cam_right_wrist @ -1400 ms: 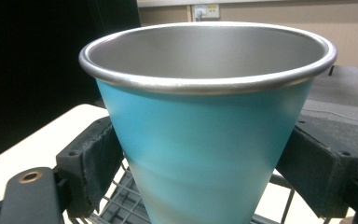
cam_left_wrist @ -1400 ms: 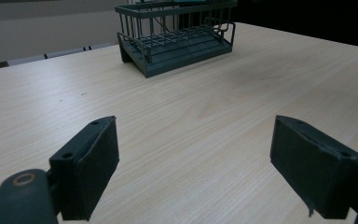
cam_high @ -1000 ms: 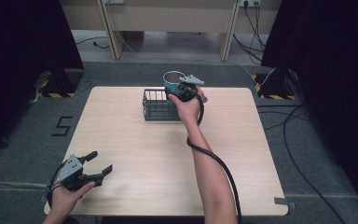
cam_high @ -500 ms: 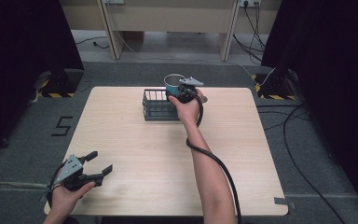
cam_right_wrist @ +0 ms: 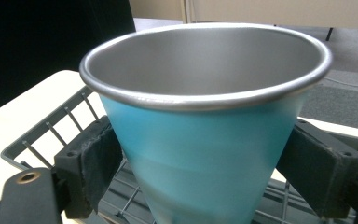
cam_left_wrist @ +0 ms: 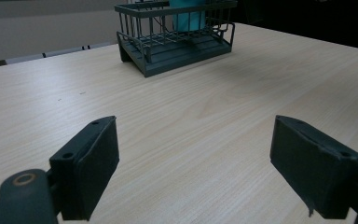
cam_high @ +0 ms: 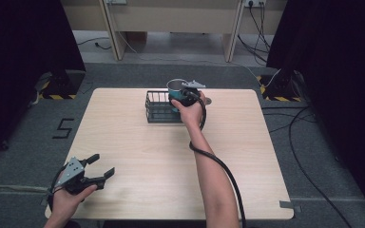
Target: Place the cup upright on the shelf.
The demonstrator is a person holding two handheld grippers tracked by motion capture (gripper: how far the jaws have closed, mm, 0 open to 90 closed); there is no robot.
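The right tool has its two jaws pressed against opposite sides of a teal metal cup, gripping it low on the tapered wall, well beneath the rolled steel rim. That low hold suits the shape: the cup narrows toward its base, so the pads sit where the span is smallest and the open mouth stays upright and level. The cup hangs over the right end of a dark wire basket, whose bars show directly below and behind the jaws in the right gripper view. Whether the base touches the basket floor cannot be told. Judged from this, the cup is either being set into the basket or drawn out of it, and keeping it vertical lets it pass the wire walls cleanly.

The left tool rests well short of the basket, near the front left corner of the counter, with its jaws spread wide and nothing between them. Ahead of it lies bare wood, then the basket with the cup showing through the bars. Parked there, it stays clear of the right arm's work.
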